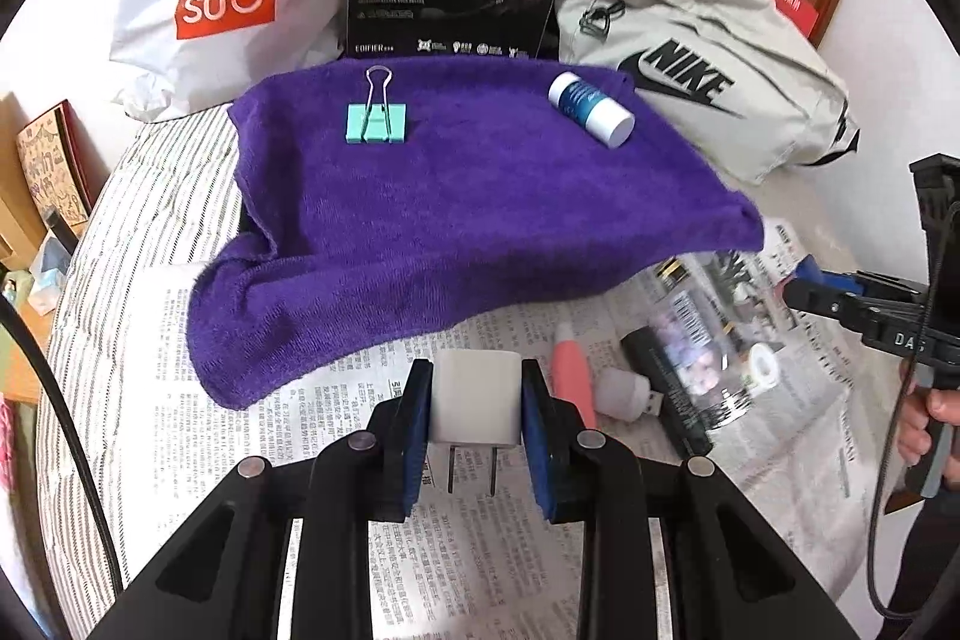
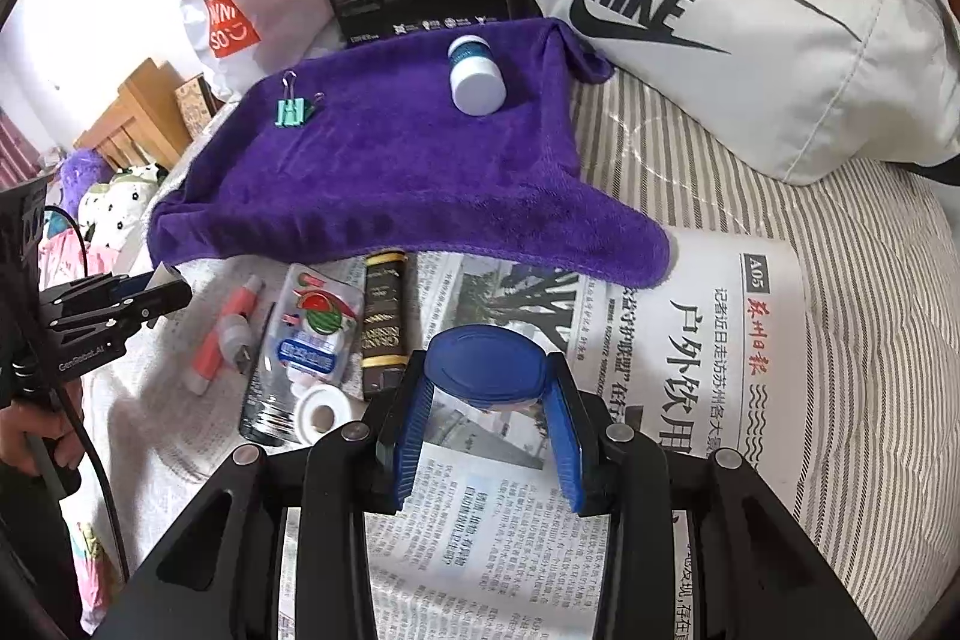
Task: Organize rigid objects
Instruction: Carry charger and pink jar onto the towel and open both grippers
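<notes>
striped bed [image 2: 840, 280], newspaper [image 2: 750, 340], purple towel [image 1: 450, 220] on top.

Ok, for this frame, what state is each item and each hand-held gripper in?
Left hand-held gripper: shut on white plug, prongs toward camera.
Right hand-held gripper: shut on blue lid.
Binder clip: on purple towel, one handle up.
Small bottle: lying on its side on towel, capped.
Tape roll: flat on newspaper.

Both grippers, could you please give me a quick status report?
Left gripper shut on white plug. Right gripper shut on blue lid. Purple towel ahead, nothing blocking.
</notes>
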A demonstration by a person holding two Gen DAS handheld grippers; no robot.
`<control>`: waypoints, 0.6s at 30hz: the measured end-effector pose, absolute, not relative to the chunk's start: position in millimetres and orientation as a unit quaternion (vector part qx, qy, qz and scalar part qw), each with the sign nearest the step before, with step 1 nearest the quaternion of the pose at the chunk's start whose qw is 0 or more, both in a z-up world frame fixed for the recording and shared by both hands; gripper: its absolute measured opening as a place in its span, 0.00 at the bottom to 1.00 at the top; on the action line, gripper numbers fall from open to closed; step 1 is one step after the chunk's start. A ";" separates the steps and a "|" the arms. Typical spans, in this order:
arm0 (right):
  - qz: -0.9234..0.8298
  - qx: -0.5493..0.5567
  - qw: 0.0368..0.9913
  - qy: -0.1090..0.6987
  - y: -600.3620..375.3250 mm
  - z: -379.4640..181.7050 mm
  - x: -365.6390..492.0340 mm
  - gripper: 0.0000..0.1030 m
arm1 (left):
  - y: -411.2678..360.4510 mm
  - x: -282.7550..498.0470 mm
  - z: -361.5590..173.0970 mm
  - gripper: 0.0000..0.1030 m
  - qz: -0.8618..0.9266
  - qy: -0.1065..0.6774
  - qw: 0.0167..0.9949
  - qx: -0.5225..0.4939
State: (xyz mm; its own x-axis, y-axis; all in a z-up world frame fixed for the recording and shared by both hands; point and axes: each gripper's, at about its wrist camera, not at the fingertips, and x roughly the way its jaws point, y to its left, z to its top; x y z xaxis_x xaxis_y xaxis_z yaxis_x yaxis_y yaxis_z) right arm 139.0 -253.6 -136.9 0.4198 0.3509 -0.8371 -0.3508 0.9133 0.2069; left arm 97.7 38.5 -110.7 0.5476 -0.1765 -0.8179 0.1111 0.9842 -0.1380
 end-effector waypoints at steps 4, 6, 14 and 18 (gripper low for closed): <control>0.217 -0.001 0.845 0.488 -250.3 -124.8 142.6 0.36 | 42.4 101.2 -98.4 0.26 -0.080 0.459 0.884 -0.033; 0.220 -0.005 0.848 0.482 -247.5 -117.3 147.1 0.36 | 44.5 104.1 -94.0 0.26 -0.078 0.455 0.887 -0.032; 0.220 -0.024 0.857 0.466 -233.0 -97.5 186.1 0.36 | 61.1 123.7 -87.8 0.26 -0.068 0.448 0.890 -0.048; 0.215 -0.029 0.857 0.467 -227.2 -97.2 207.3 0.36 | 66.0 136.3 -87.3 0.26 -0.063 0.447 0.891 -0.049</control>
